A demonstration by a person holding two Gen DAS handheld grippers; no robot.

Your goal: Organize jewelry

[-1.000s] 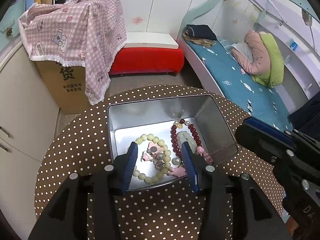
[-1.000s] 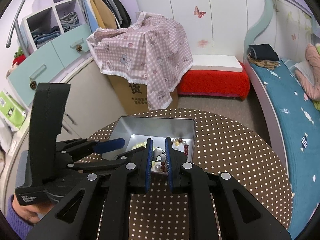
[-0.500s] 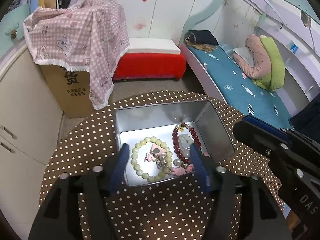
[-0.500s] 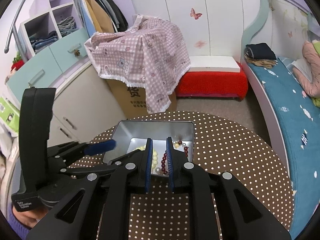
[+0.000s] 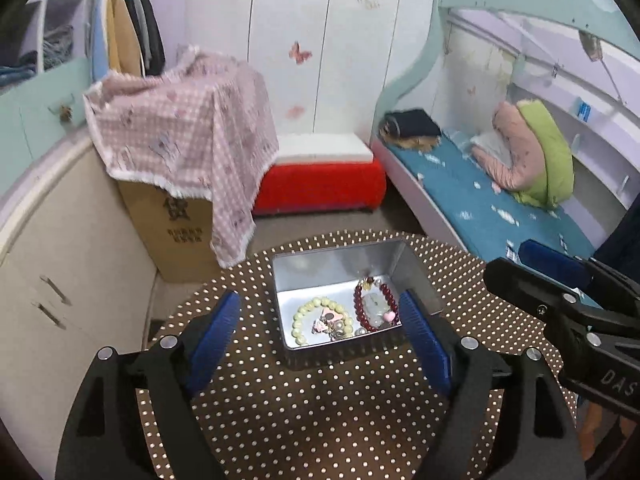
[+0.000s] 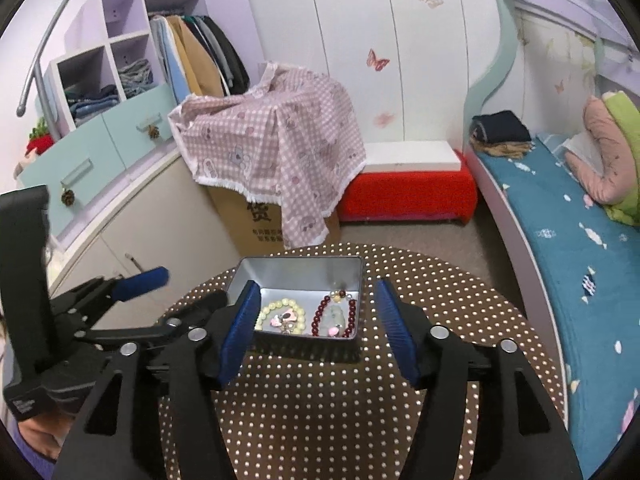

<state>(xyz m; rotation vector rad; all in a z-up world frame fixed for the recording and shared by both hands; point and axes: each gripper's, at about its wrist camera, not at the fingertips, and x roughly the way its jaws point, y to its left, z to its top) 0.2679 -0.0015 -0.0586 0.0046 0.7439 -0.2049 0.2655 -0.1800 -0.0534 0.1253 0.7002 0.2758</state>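
An open silver tin [image 5: 336, 266] [image 6: 300, 270] stands on a round brown table with white dots [image 5: 312, 408] [image 6: 328, 392]. Inside lie a pale green bead bracelet [image 5: 306, 312] [image 6: 276, 305], a dark red bead bracelet [image 5: 362, 308] [image 6: 320, 312] with a pale jade pendant, and small pink and pearl pieces [image 5: 332, 324] [image 6: 286, 320]. My left gripper [image 5: 320, 332] is open and empty, raised in front of the tin. My right gripper [image 6: 318, 320] is open and empty, also raised before the tin.
A cardboard box under a pink checked cloth [image 6: 272, 148] and a red bench [image 6: 404, 196] stand beyond the table. A bed with a blue cover [image 6: 568, 248] runs along the right. Cream cabinets [image 5: 60, 280] are on the left.
Both grippers have opened wide and drawn back and up from the tin. The right gripper, shut a second ago on a small pearl piece, has let it go; it lies in the tin.
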